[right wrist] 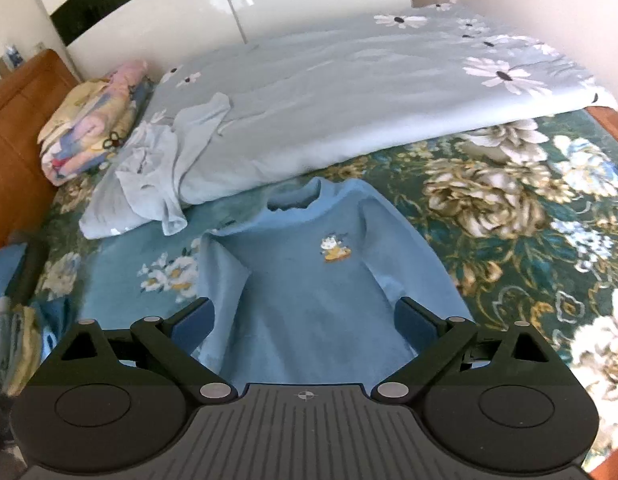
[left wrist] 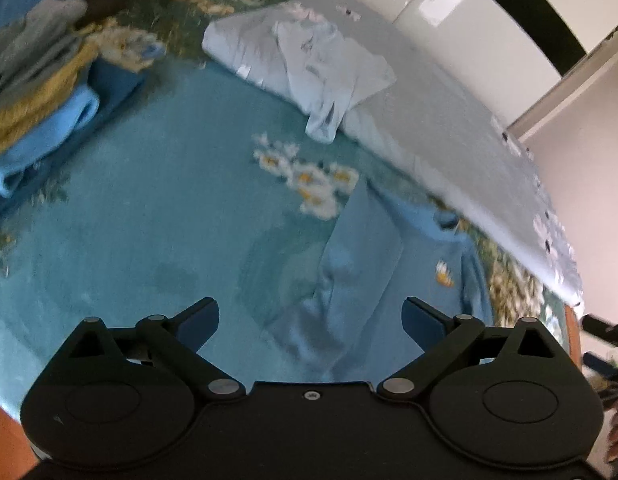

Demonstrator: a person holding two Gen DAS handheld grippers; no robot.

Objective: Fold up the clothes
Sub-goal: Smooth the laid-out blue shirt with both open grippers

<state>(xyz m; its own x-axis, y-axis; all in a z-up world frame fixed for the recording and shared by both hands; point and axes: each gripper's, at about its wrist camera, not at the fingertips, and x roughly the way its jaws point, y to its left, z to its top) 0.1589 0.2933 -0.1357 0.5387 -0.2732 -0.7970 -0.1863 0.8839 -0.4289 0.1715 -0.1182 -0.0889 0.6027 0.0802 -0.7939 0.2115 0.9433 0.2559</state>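
Shirt (right wrist: pixel 321 280) flat on bed (right wrist: pixel 509 240), both tools released.
Take your right tool (right wrist: pixel 305 320) to the 3 o'clock sleeve, pinch its edge, fold inward; left tool (left wrist: pixel 311 320) steadies.

Your left wrist camera looked down along its spread jaws from close above the bed (left wrist: pixel 129 220), tilted steeply, so the teal floral bedspread filled most of the frame. It faced toward the pale folded quilt (left wrist: pixel 449 128) and the white wardrobe (left wrist: pixel 449 12) beyond, with a stack of clothes (left wrist: pixel 41 92) at its left edge.

Your right wrist camera sat a little farther back and looked more level across the bed (right wrist: pixel 509 248), over the blue sweater (right wrist: pixel 309 280) lying directly ahead of its jaws, toward the same quilt (right wrist: pixel 349 100).

Both views shared the sweater (left wrist: pixel 349 272), the quilt, the light garment (left wrist: pixel 333 76) draped on it (right wrist: pixel 161 168), and the wardrobe (right wrist: pixel 157 12).
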